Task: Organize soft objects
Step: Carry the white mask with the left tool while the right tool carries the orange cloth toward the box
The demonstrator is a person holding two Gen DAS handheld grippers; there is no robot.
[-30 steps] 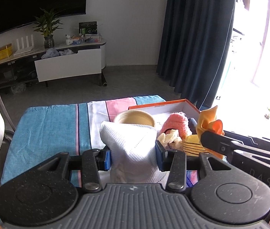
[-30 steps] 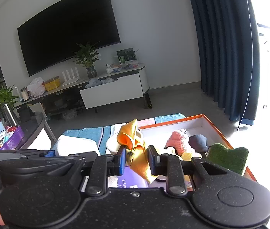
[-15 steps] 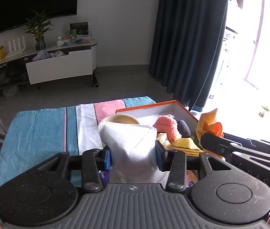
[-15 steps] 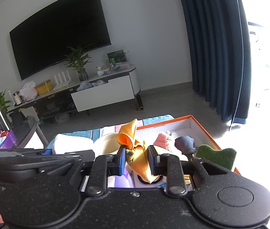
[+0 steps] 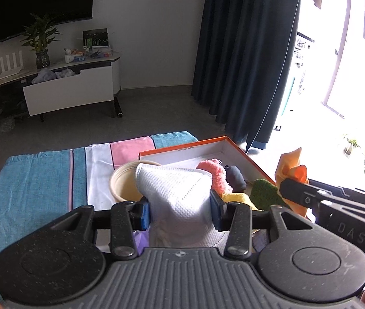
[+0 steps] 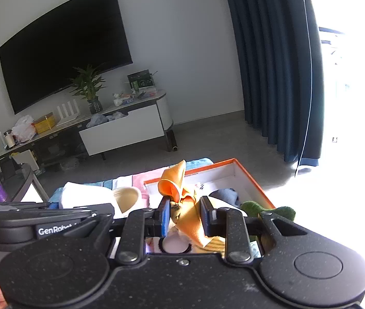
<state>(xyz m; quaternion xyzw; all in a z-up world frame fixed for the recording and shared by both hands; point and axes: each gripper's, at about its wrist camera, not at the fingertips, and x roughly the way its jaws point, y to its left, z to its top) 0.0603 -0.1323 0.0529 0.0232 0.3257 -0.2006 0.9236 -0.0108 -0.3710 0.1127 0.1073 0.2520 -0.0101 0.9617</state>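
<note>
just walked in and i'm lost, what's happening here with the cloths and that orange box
A person holds a gripper in each hand above a table with a striped cloth. The left gripper is clamped on a white waffle cloth; the right gripper grips an orange cloth. Both hang near an open orange box already holding a pink fluffy item, a dark one and a green one.

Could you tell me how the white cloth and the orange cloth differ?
The white cloth is textured and bulky, filling the left hand-held gripper; the orange cloth is smooth and thin, bunched in the right hand-held gripper, one corner pointing up. Both are clamped, lifted near the orange-rimmed box.
</note>
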